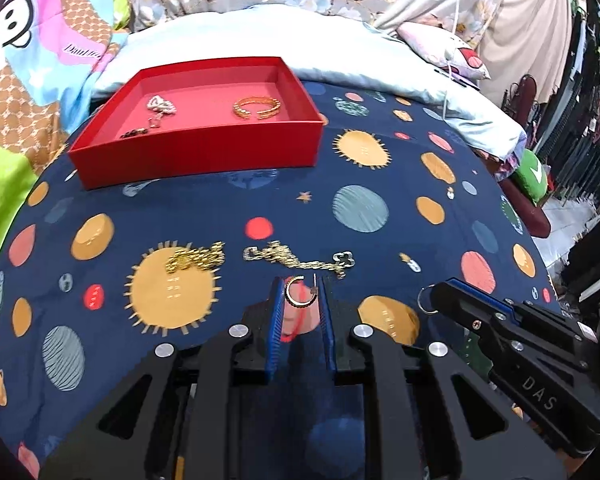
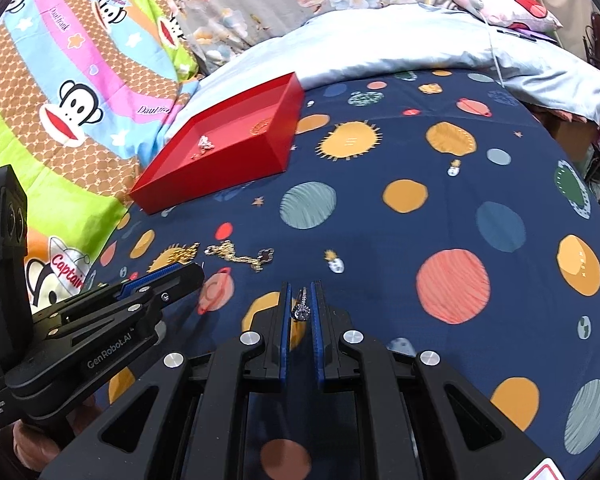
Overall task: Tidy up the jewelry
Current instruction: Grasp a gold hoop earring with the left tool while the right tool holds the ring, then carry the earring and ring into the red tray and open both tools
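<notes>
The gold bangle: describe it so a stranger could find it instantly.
Find the red tray at the far edge of the planet-print bedspread. The gold bangle lies in its right half, a rigid open cuff, unlike the small pale pieces lying to its left.

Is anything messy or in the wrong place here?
Yes. Two gold chains lie tangled in heaps on the planet bedspread, outside the red tray where the gold bangle sits. Nothing looks broken.
</notes>
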### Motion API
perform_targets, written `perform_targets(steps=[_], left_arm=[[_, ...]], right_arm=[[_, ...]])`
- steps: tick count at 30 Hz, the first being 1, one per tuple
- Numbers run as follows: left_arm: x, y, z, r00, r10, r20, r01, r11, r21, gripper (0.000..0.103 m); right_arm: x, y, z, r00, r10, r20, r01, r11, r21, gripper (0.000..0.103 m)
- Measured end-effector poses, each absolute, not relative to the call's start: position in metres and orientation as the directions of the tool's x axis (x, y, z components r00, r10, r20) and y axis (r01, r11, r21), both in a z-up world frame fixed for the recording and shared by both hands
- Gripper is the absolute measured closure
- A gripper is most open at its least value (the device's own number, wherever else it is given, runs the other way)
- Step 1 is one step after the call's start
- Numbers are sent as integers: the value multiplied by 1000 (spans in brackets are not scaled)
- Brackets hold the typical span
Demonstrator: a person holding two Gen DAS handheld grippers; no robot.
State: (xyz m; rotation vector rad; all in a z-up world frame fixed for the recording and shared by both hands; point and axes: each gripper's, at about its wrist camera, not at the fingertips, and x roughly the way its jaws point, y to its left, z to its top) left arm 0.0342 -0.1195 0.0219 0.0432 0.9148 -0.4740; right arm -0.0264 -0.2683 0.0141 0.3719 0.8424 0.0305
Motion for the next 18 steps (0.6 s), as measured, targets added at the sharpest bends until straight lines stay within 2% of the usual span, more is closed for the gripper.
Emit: perform_targets(steps=[18], left_arm=[[40,-70,26,544,-345,-765,340,924,-174,86]], right_arm=[[-11,-219,19,645,209,-735,41,951,307,94]])
